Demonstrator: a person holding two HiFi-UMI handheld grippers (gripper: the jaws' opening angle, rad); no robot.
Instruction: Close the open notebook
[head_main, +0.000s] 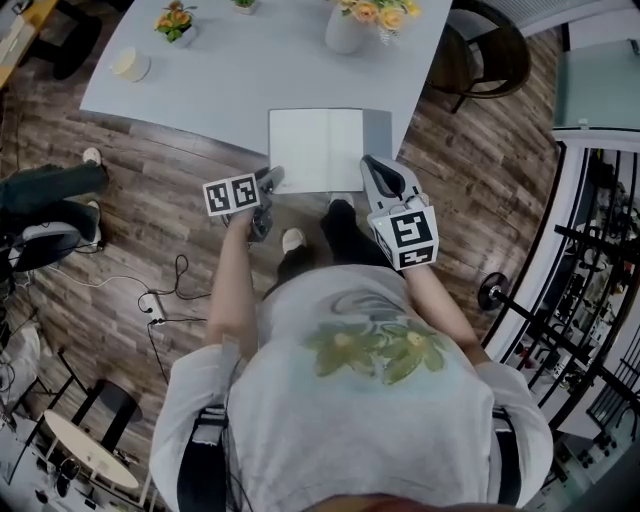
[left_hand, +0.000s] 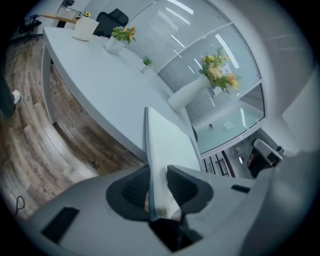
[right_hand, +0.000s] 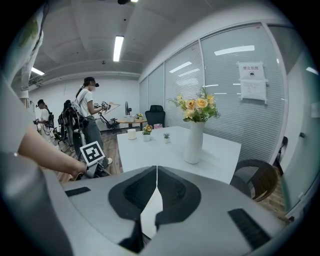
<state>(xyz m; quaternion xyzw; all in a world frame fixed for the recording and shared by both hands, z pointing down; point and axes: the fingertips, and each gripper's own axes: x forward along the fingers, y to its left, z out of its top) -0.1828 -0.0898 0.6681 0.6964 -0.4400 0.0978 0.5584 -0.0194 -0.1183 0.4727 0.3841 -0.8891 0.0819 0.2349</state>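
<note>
The open notebook (head_main: 315, 150) lies with white pages up at the near edge of the pale table (head_main: 230, 80). My left gripper (head_main: 272, 180) sits at its near left corner. In the left gripper view the notebook's left leaf (left_hand: 167, 140) stands on edge between the jaws, and the left gripper (left_hand: 159, 175) is shut on it, both pads against the leaf. My right gripper (head_main: 375, 168) rests at the notebook's near right corner. In the right gripper view the right gripper (right_hand: 157, 171) is shut, tips touching, with only a white sliver showing behind them.
A white vase of flowers (head_main: 350, 25), a small flower pot (head_main: 175, 22) and a cup (head_main: 130, 65) stand at the table's far side. A dark chair (head_main: 490, 50) is at the right. A seated person's legs (head_main: 50, 190) and floor cables (head_main: 165, 300) are at the left.
</note>
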